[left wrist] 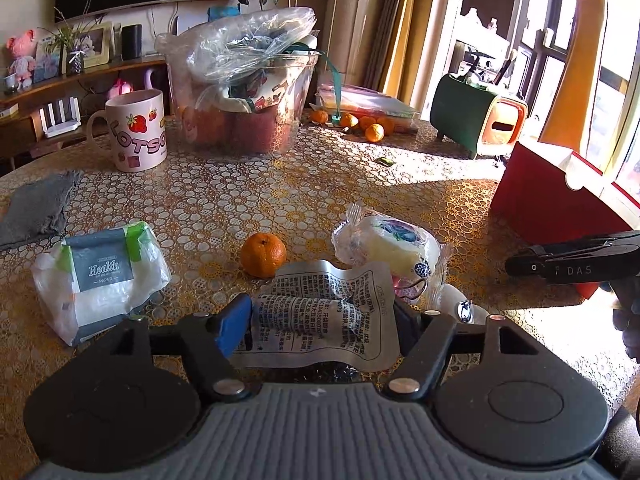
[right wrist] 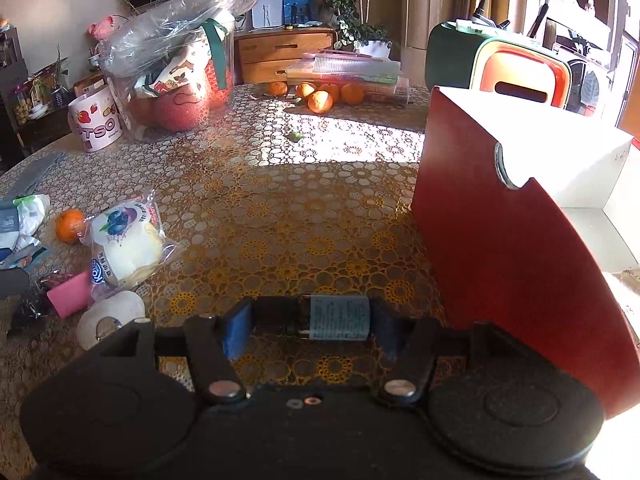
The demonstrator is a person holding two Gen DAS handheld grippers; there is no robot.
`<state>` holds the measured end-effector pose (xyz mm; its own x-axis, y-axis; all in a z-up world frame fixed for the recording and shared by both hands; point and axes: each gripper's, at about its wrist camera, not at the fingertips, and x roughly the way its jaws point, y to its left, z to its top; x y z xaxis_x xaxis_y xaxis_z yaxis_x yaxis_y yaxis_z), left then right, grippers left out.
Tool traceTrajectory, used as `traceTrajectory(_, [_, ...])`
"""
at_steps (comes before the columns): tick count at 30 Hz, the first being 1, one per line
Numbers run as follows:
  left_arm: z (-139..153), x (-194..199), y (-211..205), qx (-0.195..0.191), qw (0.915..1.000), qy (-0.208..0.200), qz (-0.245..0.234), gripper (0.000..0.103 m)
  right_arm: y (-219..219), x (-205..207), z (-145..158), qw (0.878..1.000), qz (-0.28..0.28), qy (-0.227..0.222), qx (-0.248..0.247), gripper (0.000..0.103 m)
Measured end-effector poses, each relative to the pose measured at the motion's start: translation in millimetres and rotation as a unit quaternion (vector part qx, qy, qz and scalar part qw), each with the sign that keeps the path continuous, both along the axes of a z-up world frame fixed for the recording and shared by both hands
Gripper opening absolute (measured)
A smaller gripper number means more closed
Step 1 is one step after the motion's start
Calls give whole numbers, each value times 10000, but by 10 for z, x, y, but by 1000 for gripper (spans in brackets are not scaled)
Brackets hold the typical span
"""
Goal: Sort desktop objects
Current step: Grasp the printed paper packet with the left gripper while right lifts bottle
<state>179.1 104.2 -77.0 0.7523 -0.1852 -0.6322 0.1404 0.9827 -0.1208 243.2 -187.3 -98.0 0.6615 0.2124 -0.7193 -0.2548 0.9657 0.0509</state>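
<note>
1. Sunlit living-room table (left wrist: pixel 320 184) under a patterned cloth, clutter bunched at its near left; the red box (right wrist: pixel 500 240) stands open at your right, likely the drop spot.
2. Tissue pack (left wrist: pixel 100 280), wrapped blueberry bun (left wrist: pixel 388 244) and a loose mandarin (left wrist: pixel 263 255) lie unsorted near your left tool.
3. Your left gripper (left wrist: pixel 324 320) is clamped on a printed foil pouch (left wrist: pixel 324 312), pinched by its sides, crumpled. Risk: the slick foil buckles and slides out if you swing fast.
4. Your right gripper (right wrist: pixel 310 326) is closed on a small blue-labelled item (right wrist: pixel 338 317), which sits against the right pad; I cannot tell whether the left pad touches it. Risk: with such an off-centre grip it twists free, or you clip the box's near wall going in.
</note>
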Motion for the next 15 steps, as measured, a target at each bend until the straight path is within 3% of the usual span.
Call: traceTrajectory(15, [414,-308,-304,34,9997,-192,-114,70,-229,-530,475,9988,271,-293,276,62])
